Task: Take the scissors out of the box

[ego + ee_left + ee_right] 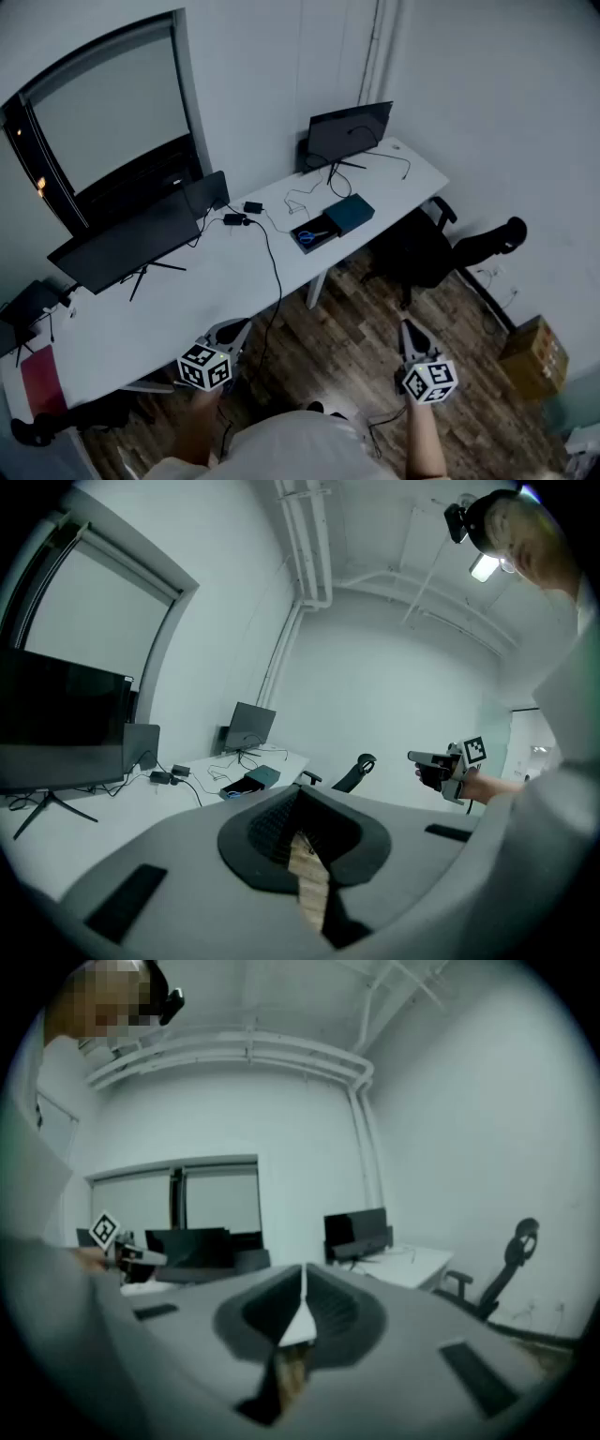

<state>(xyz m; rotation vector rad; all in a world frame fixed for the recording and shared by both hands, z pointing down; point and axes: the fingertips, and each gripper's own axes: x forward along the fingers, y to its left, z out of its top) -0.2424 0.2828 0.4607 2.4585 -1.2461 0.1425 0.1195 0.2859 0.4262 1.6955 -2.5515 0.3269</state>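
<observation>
Left gripper, low by the near edge of the desk, had its jaws pressed together on nothing. Scissors sat in the open box well ahead up the desk, between the 2 grippers, long axis too small to call, maybe a bit nearer the left. Right gripper, over the floor, was closed and empty too.
</observation>
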